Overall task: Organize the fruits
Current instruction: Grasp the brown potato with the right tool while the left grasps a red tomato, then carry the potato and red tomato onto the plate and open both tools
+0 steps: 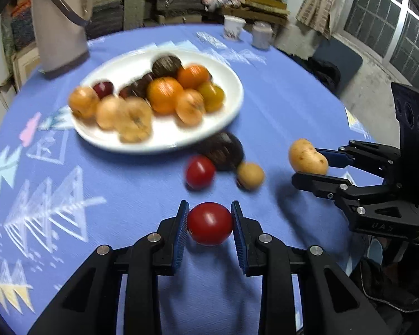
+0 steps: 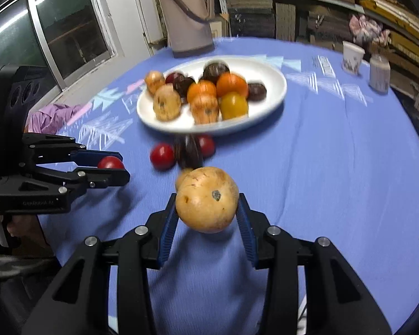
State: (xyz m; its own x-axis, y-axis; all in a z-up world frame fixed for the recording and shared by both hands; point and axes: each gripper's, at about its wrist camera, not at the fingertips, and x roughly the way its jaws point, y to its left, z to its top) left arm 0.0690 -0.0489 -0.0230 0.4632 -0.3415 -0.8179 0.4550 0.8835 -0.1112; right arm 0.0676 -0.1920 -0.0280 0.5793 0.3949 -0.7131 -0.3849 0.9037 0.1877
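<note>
Between the blue pads of our left claw (image 1: 210, 223): one red tomato (image 1: 209, 223), pinched clear above the desk (image 1: 279, 106). Our right claw (image 2: 207, 203) pinches a tan fruit (image 2: 206, 199). Risks, as we judge: round smooth skins may slip out; the crowded white plate (image 1: 229, 117) may shed fruit when more lands. Obscured: plate contents blurred; the dark fruit (image 1: 223, 150) at its rim unidentifiable.

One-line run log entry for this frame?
left tongs: shut on red tomato | right tongs: shut on tan fruit | white plate: fruit-filled | cloth: four loose fruits
</note>
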